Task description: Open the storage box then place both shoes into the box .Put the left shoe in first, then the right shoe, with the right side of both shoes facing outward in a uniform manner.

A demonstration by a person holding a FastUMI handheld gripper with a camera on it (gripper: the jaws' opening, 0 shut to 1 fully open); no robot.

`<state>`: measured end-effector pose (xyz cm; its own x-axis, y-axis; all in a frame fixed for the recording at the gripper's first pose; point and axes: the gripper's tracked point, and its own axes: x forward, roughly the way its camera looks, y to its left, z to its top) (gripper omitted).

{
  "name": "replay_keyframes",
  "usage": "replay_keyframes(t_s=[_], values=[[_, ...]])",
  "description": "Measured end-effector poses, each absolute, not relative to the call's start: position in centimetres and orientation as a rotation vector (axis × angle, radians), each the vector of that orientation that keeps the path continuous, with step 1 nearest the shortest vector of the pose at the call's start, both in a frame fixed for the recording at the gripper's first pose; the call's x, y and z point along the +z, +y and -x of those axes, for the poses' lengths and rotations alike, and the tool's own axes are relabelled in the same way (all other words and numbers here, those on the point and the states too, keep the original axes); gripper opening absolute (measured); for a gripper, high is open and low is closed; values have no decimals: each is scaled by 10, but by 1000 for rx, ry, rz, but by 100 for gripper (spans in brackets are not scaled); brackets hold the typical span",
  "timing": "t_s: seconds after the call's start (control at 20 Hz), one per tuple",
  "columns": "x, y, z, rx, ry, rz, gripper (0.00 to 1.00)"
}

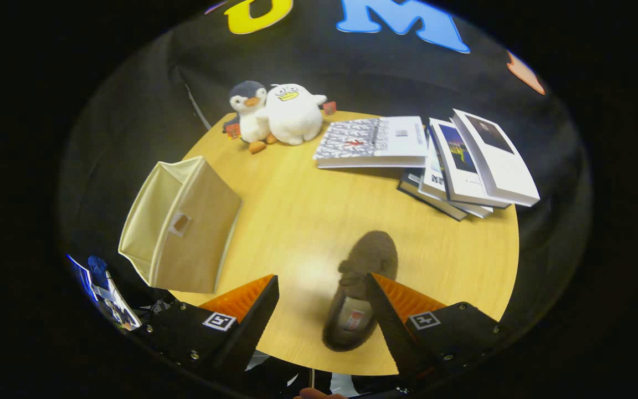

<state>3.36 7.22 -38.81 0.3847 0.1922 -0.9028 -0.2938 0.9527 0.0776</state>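
A brown fuzzy shoe (360, 288) lies on the round wooden table (308, 216), toe pointing away from me, its opening facing up. It sits just inside my right finger (391, 302), which overlaps its right side. My gripper (322, 285) hovers above the table, open wide, with the left finger (252, 299) well apart from the shoe. A beige fabric storage box (183, 227) stands at the table's left edge, beyond my left finger, its top open and a small handle slot on its near face. I cannot see inside the box from here.
Two plush toys, a penguin (250, 113) and a white duck (294, 113), sit at the far edge of the table. A spread of books (435, 158) lies at the far right. A person's fingertip (313, 393) shows below the table's near edge.
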Motion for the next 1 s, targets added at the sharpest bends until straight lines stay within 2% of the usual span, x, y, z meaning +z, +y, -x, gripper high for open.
replay_keyframes(t_s=[0.4, 0.85, 0.95, 1.0], values=[[-453, 3, -16, 195, 1267, 42, 98], [-511, -16, -26, 174, 1371, 27, 98], [-512, -9, -32, 177, 1381, -47, 86], [-513, -4, -32, 190, 1394, -75, 70]])
